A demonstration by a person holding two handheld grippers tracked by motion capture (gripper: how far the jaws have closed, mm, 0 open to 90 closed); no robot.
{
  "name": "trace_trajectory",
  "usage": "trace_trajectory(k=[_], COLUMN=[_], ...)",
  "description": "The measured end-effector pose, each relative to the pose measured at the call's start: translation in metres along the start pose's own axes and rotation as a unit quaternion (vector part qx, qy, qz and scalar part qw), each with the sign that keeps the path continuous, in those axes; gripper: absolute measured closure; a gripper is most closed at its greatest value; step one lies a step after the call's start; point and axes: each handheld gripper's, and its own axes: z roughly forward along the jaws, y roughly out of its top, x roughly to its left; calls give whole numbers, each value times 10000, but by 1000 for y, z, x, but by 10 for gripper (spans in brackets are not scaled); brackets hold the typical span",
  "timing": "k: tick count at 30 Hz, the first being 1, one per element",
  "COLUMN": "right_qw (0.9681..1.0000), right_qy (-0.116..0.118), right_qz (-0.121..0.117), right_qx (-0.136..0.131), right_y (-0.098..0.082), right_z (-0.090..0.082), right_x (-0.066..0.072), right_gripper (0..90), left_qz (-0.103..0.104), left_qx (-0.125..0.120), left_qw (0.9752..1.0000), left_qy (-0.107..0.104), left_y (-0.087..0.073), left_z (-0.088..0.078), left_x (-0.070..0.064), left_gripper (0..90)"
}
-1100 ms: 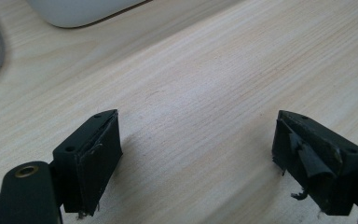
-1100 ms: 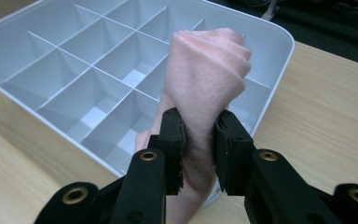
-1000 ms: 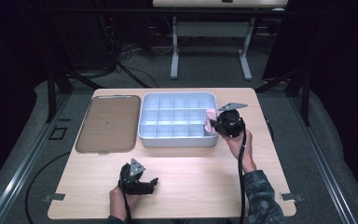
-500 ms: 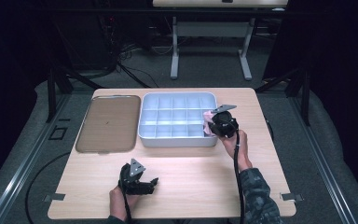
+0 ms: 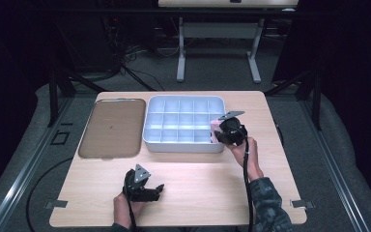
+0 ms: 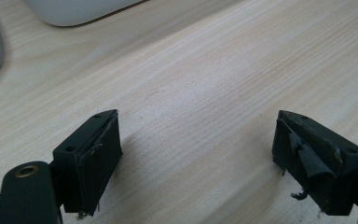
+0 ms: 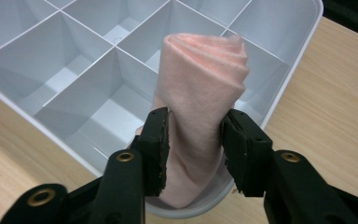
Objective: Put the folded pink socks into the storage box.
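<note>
**Pink cloth roll held over the corner of a divided tray**

A wooden table (image 5: 270, 193) stood in a dark room. On it lay a white tray (image 5: 183, 145) divided into many small square compartments, and just beside that, to the left in the high view, a flat brownish lid (image 5: 110, 126).

The right gripper (image 7: 193, 135) was at the tray's near right corner. Between its two black jaws stood a rolled pink cloth (image 7: 205, 79), upright and leaning a little, with its lower end down inside the corner compartment and its folded top rising above the dividers. The jaws had just been opening; both pads still touched the sides of the roll, and the cloth bulged slightly where they met it. In the high view the right gripper (image 5: 228, 133) sat over that same corner, with a speck of the pink cloth (image 5: 215, 126) showing beside it.

The left gripper (image 5: 142, 186) was near the front edge of the table, well apart from the tray. Its jaws were spread wide over bare wood with nothing between them, as the left gripper view (image 6: 191, 149) showed.
</note>
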Motion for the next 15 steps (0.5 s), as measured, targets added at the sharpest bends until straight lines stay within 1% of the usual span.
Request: trace_trajectory(k=[1, 3, 4, 5, 7, 10, 12, 15], right_qw=[10000, 10000, 10000, 9999, 9999, 9990, 9984, 9993], right_qy=[38, 28, 36, 38, -56, -130, -154, -151], right_qz=[-16, -8, 36, 29, 18, 45, 11, -58], right_qx=[8, -38, -73, -94, -136, -431, -540, -324], right_y=[0, 0, 0, 0, 1, 2, 3, 4], right_z=[-2, -5, -6, -8, -12, -19, -21, -18], right_x=[0, 1, 2, 2, 3, 2, 3, 5], right_gripper=[593, 581, 564, 544, 530, 540, 548, 594], left_qz=[-1, 2, 0, 2, 3, 12, 16, 16], left_qx=[0, 0, 0, 1, 1, -2, 2, -3], left_qw=[10000, 10000, 10000, 10000, 10000, 10000, 10000, 10000], left_qy=[1, 0, -2, -1, -3, -7, -5, -12], left_y=[0, 0, 0, 0, 0, 0, 0, 0], left_z=[0, 0, 0, 0, 0, 0, 0, 0], left_x=[0, 0, 0, 0, 0, 0, 0, 0], left_gripper=[151, 151, 151, 151, 152, 152, 152, 152])
